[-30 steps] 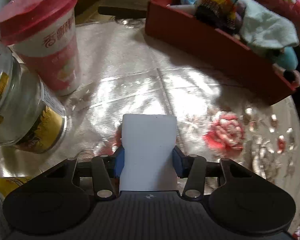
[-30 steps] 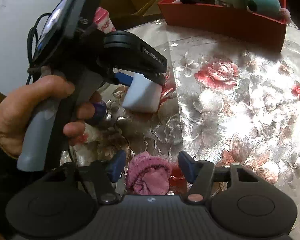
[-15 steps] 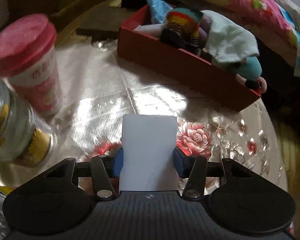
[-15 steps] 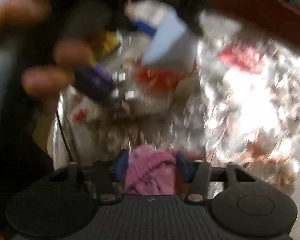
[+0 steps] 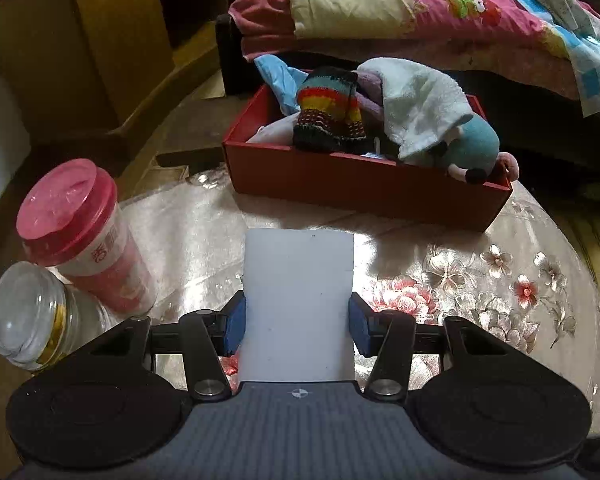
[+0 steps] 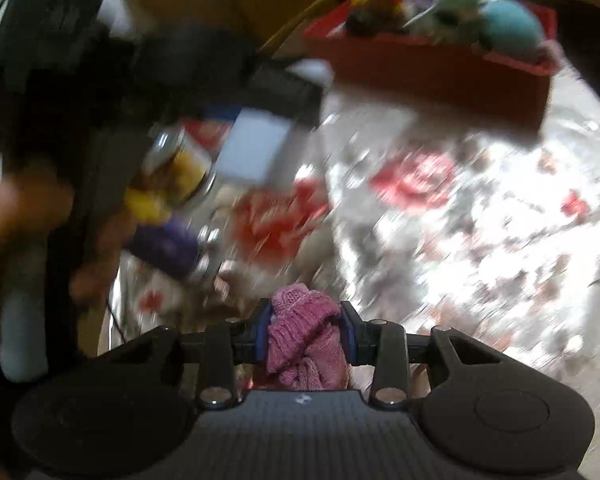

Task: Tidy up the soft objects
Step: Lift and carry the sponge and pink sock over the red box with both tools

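My left gripper (image 5: pixel 298 320) is shut on a white foam block (image 5: pixel 298 300) and holds it above the table, facing the red box (image 5: pixel 360 188). The box holds a striped knit sock (image 5: pixel 328 112), a white cloth (image 5: pixel 416 108) and a teal plush toy (image 5: pixel 476 144). My right gripper (image 6: pixel 305 334) is shut on a pink knitted piece (image 6: pixel 304 336), lifted over the table. The right wrist view is blurred; it shows the left gripper with the white block (image 6: pixel 256 148) at left and the red box (image 6: pixel 440 68) at the back.
A pink-lidded cup (image 5: pixel 80 236) and a glass jar (image 5: pixel 28 320) stand at the left of the flowered tablecloth (image 5: pixel 480 272). A bed with a pink quilt (image 5: pixel 420 8) lies behind the box. A yellow-labelled jar (image 6: pixel 180 164) shows in the right wrist view.
The left gripper rose and pulled back with the white block. The right gripper closed on the pink knitted piece and lifted it, moving fast.
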`<state>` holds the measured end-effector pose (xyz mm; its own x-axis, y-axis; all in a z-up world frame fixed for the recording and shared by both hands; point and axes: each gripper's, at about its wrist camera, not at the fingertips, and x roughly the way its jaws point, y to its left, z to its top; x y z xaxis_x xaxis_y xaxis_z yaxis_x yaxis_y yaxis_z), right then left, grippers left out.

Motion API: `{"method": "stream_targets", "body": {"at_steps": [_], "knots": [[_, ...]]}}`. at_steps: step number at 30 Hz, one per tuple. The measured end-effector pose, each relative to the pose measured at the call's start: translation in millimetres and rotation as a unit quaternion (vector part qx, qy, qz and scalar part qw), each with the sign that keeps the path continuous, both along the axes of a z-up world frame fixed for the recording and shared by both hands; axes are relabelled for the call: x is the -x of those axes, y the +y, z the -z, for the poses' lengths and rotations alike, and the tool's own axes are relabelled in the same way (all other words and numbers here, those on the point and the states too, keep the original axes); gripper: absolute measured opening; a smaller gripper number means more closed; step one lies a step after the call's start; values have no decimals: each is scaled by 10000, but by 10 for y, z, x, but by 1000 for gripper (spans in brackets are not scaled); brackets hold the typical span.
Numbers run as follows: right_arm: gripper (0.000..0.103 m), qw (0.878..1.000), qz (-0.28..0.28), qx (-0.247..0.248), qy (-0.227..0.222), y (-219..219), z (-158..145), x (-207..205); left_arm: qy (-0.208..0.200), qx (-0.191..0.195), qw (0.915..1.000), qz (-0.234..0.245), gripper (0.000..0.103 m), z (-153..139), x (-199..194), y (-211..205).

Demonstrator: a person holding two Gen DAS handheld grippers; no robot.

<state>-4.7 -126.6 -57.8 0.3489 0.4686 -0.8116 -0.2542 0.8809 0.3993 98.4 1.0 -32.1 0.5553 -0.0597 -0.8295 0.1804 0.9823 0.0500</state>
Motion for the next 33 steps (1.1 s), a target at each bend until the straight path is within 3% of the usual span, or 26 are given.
{"method": "stream_targets", "body": {"at_steps": [7,21,33], "knots": [[11,9975,589,-30,-378,-232,-153,-184,-100,-65,9999,29,53,-19,32,-25],[11,9872,1241,-36,-1004,-501,-429,-450,-243,-106,9996,93,54,-72,35,-105],[11,9682,1709,-115,-1821,-678,-905,-1025,-693,106,9975,50,54,-410,-482,-275]]}}
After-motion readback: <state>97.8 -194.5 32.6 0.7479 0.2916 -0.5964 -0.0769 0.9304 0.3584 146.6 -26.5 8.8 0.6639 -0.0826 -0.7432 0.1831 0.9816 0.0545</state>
